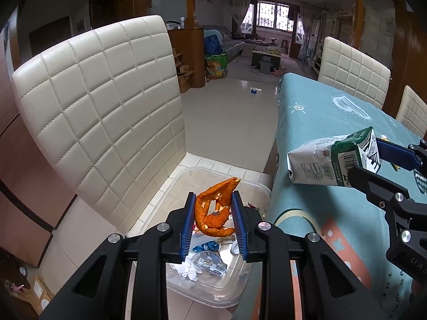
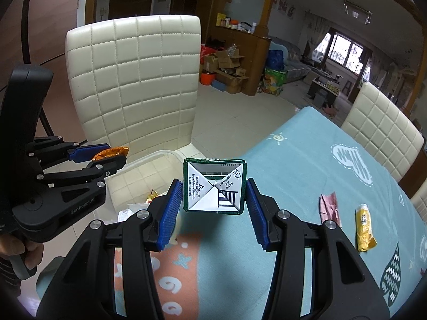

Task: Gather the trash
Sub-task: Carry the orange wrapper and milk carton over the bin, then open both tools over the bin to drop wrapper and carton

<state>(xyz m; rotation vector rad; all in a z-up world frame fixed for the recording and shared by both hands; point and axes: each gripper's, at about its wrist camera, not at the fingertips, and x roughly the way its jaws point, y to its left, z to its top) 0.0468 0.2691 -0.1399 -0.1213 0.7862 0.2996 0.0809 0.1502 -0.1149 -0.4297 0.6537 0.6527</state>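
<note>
Left wrist view, left to right. Cream quilted leather chair back (image 1: 101, 112) fills the upper left. Lower centre: left gripper (image 1: 213, 226), blue pads clamped on a curled piece of orange peel (image 1: 216, 213), held directly above a clear plastic bin (image 1: 256, 194) that sits on the chair seat and already holds paper and wrapper scraps. Right edge: right gripper (image 1: 373, 165) grasping a green-and-white drink carton (image 1: 331, 160), which hangs over the teal patterned tablecloth (image 1: 320, 112), just beside the bin but not over it.

Right wrist view confirms it: carton base pinched between both pads at frame centre, bin rim at centre left. Two items lie on the cloth at right: crumpled pink wrapper (image 2: 329, 206), yellow wrapper (image 2: 364, 226).

Risks:
- Carton released here would land on the table edge or floor, since it is short of the bin opening.
- Peel is thin and curled; it may stick to a pad on release.
- The grippers are near each other and could collide over the bin.

Unclear: whether the carton is empty; the bin's near wall is hidden behind the gripper bodies; contents are too jumbled to identify.
</note>
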